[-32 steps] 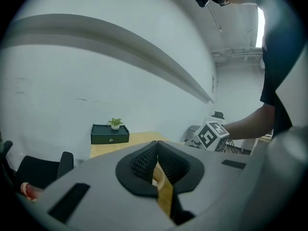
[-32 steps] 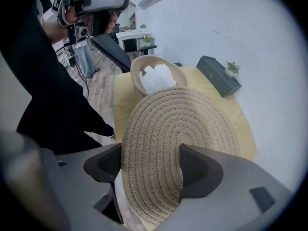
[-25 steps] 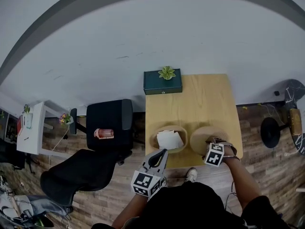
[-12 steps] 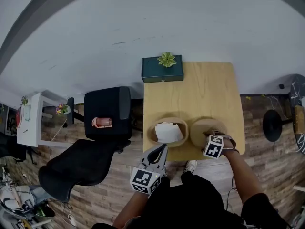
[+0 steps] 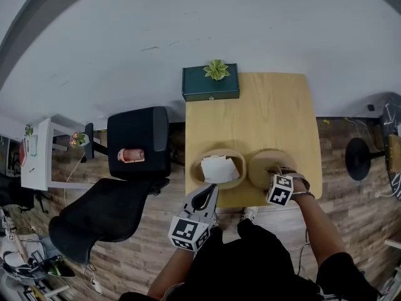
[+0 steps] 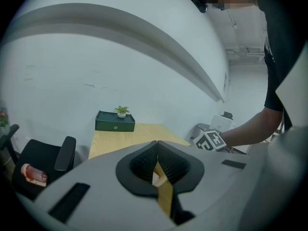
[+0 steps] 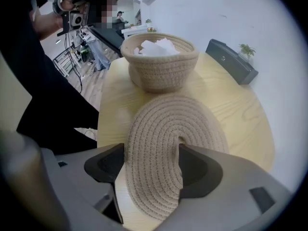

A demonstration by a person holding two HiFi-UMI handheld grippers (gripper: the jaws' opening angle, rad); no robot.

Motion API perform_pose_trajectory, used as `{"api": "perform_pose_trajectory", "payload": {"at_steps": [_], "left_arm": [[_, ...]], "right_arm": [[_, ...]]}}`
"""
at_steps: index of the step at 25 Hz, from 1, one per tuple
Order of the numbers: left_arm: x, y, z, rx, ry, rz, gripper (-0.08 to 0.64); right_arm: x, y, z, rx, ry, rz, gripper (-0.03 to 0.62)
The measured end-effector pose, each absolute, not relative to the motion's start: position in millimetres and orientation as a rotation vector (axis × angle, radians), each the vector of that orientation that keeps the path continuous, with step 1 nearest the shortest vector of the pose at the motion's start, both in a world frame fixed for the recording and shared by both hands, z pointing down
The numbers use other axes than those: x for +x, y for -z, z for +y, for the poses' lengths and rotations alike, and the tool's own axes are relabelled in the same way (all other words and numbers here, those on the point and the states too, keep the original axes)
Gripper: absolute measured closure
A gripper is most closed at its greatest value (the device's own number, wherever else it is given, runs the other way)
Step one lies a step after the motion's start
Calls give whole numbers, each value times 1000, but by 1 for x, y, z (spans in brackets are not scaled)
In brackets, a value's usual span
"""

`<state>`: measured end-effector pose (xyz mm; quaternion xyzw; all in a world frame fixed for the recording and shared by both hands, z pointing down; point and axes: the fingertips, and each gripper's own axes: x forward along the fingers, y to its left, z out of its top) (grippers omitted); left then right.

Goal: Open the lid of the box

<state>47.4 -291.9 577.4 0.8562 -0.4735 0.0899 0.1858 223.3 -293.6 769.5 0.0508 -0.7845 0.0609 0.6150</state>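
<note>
Woven lid [image 5: 262,163] rests on the table [image 5: 263,105], just right of the open basket [image 5: 216,150], its near part pinched by the right gripper [image 5: 274,172]. The left gripper [image 5: 205,200] is closed and empty. Best now, I think: release slowly and lift straight, so the lid does not drag.

Lid [image 5: 266,167] off, box [image 5: 219,150] open.
Both woven rope; lid flat on surface [image 5: 250,111], just right of box; white paper [image 5: 219,168] inside.

The right gripper [image 7: 150,163] points steeply down over the near right corner of the desk [image 5: 263,111], fingers [image 7: 108,162] clamped on the woven lid [image 7: 168,124]. The left gripper [image 6: 157,144], fingers together and empty, hovers nearly level at the desk's near edge.
</note>
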Motion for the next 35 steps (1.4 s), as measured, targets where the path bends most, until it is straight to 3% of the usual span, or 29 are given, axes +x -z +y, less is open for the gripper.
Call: {"api": "perform_pose_trajectory", "payload": {"at_steps": [7, 18, 27, 35], "left_arm": [[48, -575, -291, 2439, -267, -1315, 541], [40, -551, -283, 2517, -277, -1320, 541], [32, -539, -277, 2540, -243, -1322, 541], [28, -529, -277, 2563, -235, -1317, 541]], "right_arm": [[216, -731, -306, 290, -148, -1898, 218], [194, -619, -338, 845, -93, -2212, 390], [204, -561, -343, 1241, -104, -2307, 571], [192, -506, -333, 1359, -54, -2413, 574]]}}
